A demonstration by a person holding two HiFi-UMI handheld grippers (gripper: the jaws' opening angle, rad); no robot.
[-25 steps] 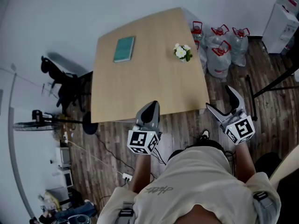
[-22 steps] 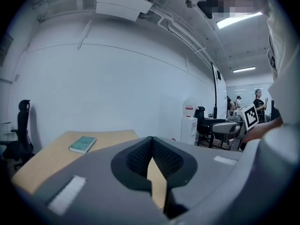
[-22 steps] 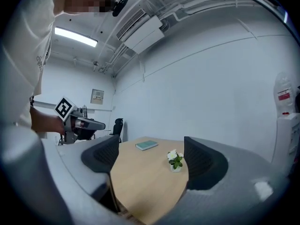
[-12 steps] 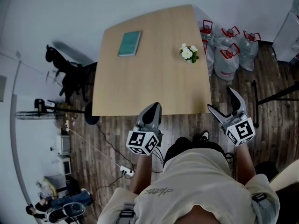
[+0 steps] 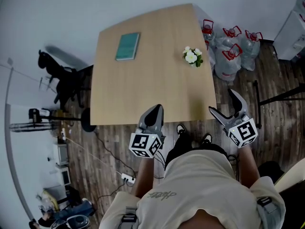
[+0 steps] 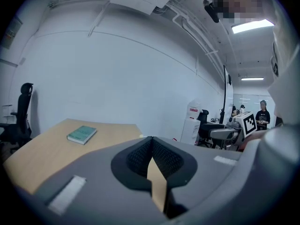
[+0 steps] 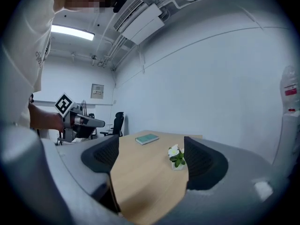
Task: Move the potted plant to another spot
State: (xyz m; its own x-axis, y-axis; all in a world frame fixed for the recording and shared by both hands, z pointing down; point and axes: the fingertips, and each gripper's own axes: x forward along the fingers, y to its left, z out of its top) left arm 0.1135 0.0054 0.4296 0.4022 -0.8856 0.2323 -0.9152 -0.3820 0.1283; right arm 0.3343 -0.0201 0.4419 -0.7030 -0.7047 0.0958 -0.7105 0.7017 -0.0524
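A small white-flowered potted plant (image 5: pixel 191 57), far right on the pale wooden tabletop (image 5: pixel 143 89), looks light and is best gripped at its pot; right gripper (image 5: pixel 221 101) fingers wide, left gripper (image 5: pixel 154 111) fingers closed, empty.

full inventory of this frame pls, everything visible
table: one, light wood, centre, against the wall
book: one, teal, far left of the table
potted plant: one, white flowers, far right of the table
water jugs: several, clear with red handles, floor right of the table
office chair: one, black, floor left of the table
left gripper: grey, jaws together, empty, at the near table edge
right gripper: grey, jaws apart, empty, by the near right corner
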